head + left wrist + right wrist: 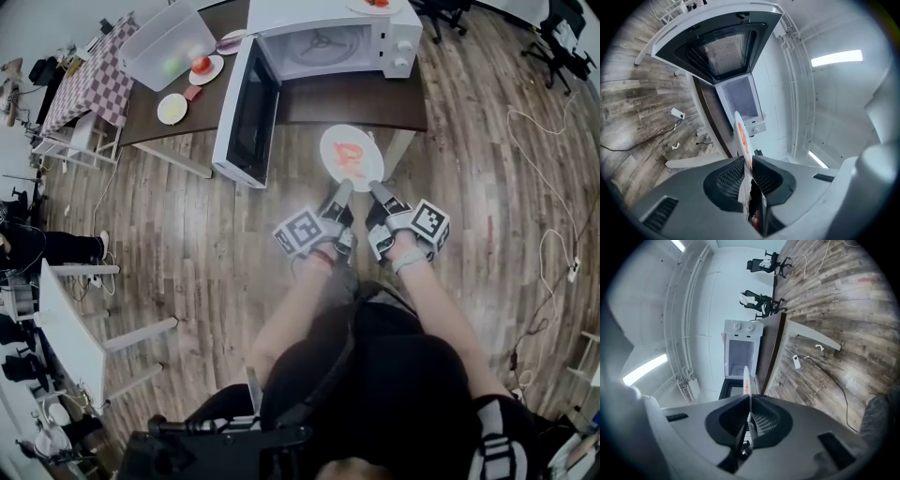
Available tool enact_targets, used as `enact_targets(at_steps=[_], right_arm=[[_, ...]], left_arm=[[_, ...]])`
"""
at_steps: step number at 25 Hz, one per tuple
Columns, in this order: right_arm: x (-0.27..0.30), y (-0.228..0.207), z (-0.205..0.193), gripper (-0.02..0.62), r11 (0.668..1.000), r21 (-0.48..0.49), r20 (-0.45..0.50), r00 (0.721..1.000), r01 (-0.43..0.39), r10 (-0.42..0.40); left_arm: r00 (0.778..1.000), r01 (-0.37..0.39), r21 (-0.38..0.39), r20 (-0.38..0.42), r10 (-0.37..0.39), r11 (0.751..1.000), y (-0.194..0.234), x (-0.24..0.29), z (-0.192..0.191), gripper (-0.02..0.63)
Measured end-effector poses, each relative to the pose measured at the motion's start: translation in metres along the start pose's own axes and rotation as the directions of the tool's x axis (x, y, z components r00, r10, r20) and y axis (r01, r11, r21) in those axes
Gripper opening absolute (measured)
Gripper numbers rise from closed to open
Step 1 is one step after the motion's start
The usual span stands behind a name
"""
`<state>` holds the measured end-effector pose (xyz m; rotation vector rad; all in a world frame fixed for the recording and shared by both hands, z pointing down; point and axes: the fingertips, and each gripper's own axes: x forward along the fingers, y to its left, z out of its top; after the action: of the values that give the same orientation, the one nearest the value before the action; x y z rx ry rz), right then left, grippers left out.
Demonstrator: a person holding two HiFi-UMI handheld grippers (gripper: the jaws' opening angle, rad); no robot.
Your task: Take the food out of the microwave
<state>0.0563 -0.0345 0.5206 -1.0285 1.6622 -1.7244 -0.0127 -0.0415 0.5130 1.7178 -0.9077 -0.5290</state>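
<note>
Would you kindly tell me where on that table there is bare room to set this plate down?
Bare room for the white plate of red food: the dark brown tabletop strip before the white microwave, between its open door and the table's right edge. Left of the door is crowded: a clear plastic tub and small plates of food.

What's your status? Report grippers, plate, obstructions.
Left gripper and right gripper both clamped on round white plate of red food. Plate outside white microwave, door open. Nothing blocking.
</note>
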Motion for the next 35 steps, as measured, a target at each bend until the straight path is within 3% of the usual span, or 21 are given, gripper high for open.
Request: enact_targets(at_steps=[25,35], right_arm=[[-0.029,-0.007,-0.017,0.017,1.000,0.007,-0.052,0.998,0.023,-0.022],[-0.079,-0.014,-0.036,0.017,1.000,0.001,-0.050,0.999,0.009,-0.009]], left_arm=[[0.999,-0.027,-0.046,0.026,0.028,0.999,-0.004,-0.026,-0.026,0.052],[1.000,-0.008,-0.036,0.029,0.009,0.999,-0.016,-0.058,-0.068,0.051]])
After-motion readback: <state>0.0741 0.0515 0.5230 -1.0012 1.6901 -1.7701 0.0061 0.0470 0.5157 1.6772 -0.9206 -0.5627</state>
